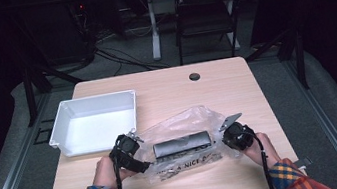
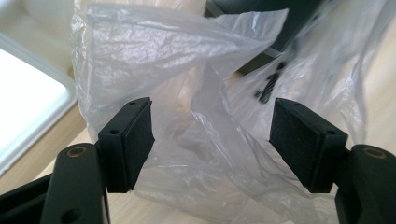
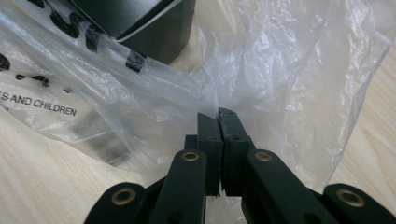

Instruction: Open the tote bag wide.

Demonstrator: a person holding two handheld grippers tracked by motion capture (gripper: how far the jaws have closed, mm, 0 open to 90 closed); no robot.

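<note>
A clear plastic bag (image 1: 181,123) with black print lies on the wooden table (image 1: 170,86) near its front edge. Inside it sits a dark oblong box (image 1: 181,144). At the bag's left end, my left gripper (image 1: 141,155) is open. In the left gripper view (image 2: 212,135) its pads stand wide apart with loose bag film (image 2: 187,70) between them, not pressed. My right gripper (image 1: 224,139) is at the bag's right end. Its jaws (image 3: 218,114) are shut together, pinching a fold of the bag (image 3: 289,70). The box's corner (image 3: 140,18) lies just beyond.
A white plastic bin (image 1: 96,99) stands on the table's left side, close to the left gripper, and its rim (image 2: 28,93) shows in the left gripper view. A small black grommet (image 1: 194,76) sits near the far edge. A dark chair (image 1: 205,13) stands beyond the table.
</note>
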